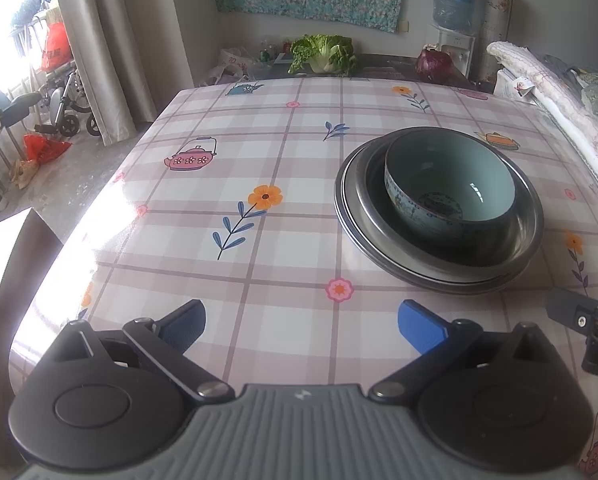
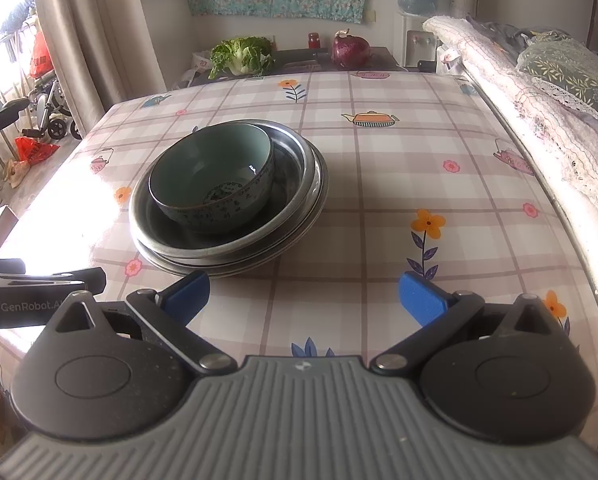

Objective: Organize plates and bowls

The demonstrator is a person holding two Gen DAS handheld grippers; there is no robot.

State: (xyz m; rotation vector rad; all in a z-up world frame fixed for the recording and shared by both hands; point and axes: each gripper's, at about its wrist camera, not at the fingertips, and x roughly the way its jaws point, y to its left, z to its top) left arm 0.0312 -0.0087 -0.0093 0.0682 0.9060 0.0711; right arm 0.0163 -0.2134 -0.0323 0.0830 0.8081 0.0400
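Note:
A green ceramic bowl (image 1: 451, 188) sits inside a steel bowl (image 1: 527, 216), which rests on stacked steel plates (image 1: 345, 216) on the checked tablecloth (image 1: 259, 152). In the right wrist view the same green bowl (image 2: 211, 176), steel bowl (image 2: 295, 168) and plates (image 2: 319, 196) stand ahead and to the left. My left gripper (image 1: 301, 326) is open over bare cloth, short of the stack and to its left. My right gripper (image 2: 303, 298) is open too, just in front of the stack, nothing between its fingers. The right gripper's body (image 1: 583, 328) shows at the left view's right edge.
Beyond the table's far edge a dark counter holds a cabbage (image 1: 323, 54) and a red cabbage (image 1: 433, 64). Folded bedding (image 2: 539, 92) lines the table's right side. A wheelchair (image 1: 59, 104) and curtain stand at the left. The left gripper's body (image 2: 27, 296) is at the left edge.

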